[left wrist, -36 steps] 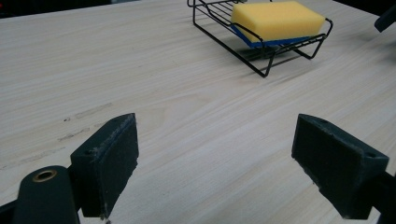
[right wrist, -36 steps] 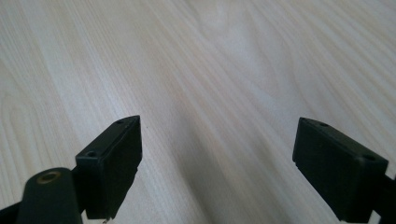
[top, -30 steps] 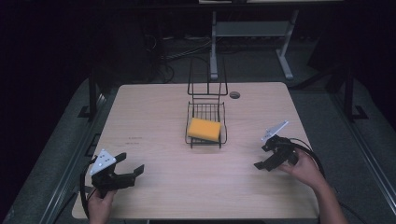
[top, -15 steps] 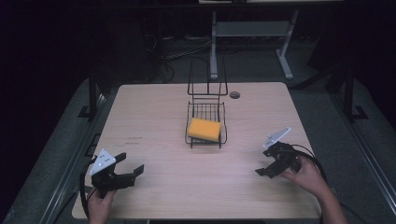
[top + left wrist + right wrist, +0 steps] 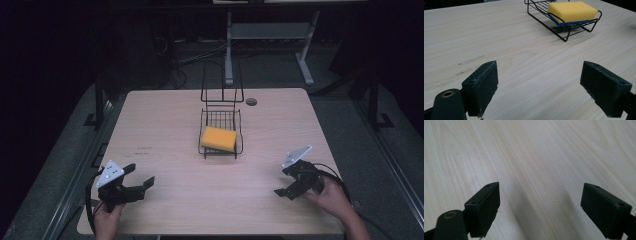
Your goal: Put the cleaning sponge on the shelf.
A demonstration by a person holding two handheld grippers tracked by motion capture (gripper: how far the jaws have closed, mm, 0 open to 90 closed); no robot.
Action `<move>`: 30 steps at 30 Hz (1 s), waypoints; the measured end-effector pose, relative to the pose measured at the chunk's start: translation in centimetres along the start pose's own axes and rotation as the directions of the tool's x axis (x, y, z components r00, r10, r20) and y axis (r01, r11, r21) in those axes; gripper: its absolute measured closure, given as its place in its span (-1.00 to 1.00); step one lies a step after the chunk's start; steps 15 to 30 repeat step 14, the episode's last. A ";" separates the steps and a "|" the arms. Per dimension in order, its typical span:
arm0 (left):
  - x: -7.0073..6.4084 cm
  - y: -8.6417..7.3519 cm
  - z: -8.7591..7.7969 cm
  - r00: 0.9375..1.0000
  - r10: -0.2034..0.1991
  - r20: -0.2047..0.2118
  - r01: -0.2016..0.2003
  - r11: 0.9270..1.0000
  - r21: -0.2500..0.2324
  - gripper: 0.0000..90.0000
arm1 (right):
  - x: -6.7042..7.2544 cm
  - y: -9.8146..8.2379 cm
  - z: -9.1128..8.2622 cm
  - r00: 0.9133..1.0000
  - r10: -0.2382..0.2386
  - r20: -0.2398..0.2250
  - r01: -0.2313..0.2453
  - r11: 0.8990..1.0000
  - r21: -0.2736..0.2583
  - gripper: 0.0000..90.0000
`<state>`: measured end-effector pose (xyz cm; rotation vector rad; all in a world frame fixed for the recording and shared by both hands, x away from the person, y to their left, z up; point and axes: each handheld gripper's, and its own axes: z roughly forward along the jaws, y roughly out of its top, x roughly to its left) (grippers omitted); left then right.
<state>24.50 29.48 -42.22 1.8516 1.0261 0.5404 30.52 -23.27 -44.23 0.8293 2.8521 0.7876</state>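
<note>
The right claw [image 5: 290, 185] has drawn back, both claws gaping empty; the sponge [image 5: 218, 138] lies in the wire rack [image 5: 239, 131].

No readable text, label, brand or number anywhere. Faint dark marks on table [image 5: 150, 150], left of wire rack [image 5: 220, 131], too small and blurred to read as writing.

Wooden table [image 5: 165, 130]; round dark grommet [image 5: 251, 102] near far edge; metal frame [image 5: 270, 35] behind.
</note>
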 end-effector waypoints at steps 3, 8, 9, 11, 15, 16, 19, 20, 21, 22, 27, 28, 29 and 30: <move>-0.1 0.0 0.1 1.000 0.001 0.002 -0.001 1.000 0.000 -0.69 | 0.4 0.0 -0.1 1.000 -0.004 -0.002 0.004 1.000 0.001 -0.66; 0.0 0.1 0.2 1.000 0.004 0.002 -0.004 1.000 0.006 -0.69 | 1.1 0.0 -0.6 1.000 -0.014 0.005 0.014 0.999 -0.038 -0.66; 0.0 0.1 0.2 1.000 0.001 0.004 -0.001 1.000 0.002 -0.69 | 1.1 0.0 -0.7 1.000 -0.012 0.008 0.012 0.999 -0.040 -0.66; 0.0 0.1 0.2 1.000 0.003 0.004 -0.003 1.000 0.002 -0.69 | 1.2 -0.1 -0.8 1.000 -0.006 0.009 0.007 0.999 -0.045 -0.66; 0.0 0.1 0.2 1.000 0.002 0.003 -0.002 1.000 0.004 -0.69 | 1.5 -0.2 -1.2 1.000 0.005 0.016 -0.004 0.997 -0.073 -0.66; 0.0 0.1 0.2 1.000 0.002 0.003 -0.002 1.000 0.004 -0.69 | 1.5 -0.2 -1.2 1.000 0.005 0.016 -0.004 0.997 -0.073 -0.66; 0.0 0.1 0.2 1.000 0.002 0.003 -0.002 1.000 0.004 -0.69 | 1.5 -0.2 -1.2 1.000 0.005 0.016 -0.004 0.997 -0.073 -0.66; 0.0 0.1 0.2 1.000 0.002 0.003 -0.002 1.000 0.004 -0.69 | 1.5 -0.2 -1.2 1.000 0.005 0.016 -0.004 0.997 -0.073 -0.66; 0.0 0.1 0.2 1.000 0.002 0.003 -0.002 1.000 0.004 -0.69 | 1.5 -0.2 -1.2 1.000 0.005 0.016 -0.004 0.997 -0.073 -0.66; 0.0 0.1 0.2 1.000 0.002 0.003 -0.002 1.000 0.004 -0.69 | 1.5 -0.2 -1.2 1.000 0.005 0.016 -0.004 0.997 -0.073 -0.66; 0.0 0.1 0.2 1.000 0.002 0.003 -0.002 1.000 0.004 -0.69 | 1.5 -0.2 -1.2 1.000 0.005 0.016 -0.004 0.997 -0.073 -0.66; 0.0 0.1 0.2 1.000 0.002 0.003 -0.002 1.000 0.004 -0.69 | 1.5 -0.2 -1.2 1.000 0.005 0.016 -0.004 0.997 -0.073 -0.66; 0.0 0.1 0.2 1.000 0.002 0.003 -0.002 1.000 0.004 -0.69 | 1.5 -0.2 -1.2 1.000 0.005 0.016 -0.004 0.997 -0.073 -0.66; 0.0 0.1 0.2 1.000 0.002 0.003 -0.002 1.000 0.004 -0.69 | 1.5 -0.2 -1.2 1.000 0.005 0.016 -0.004 0.997 -0.073 -0.66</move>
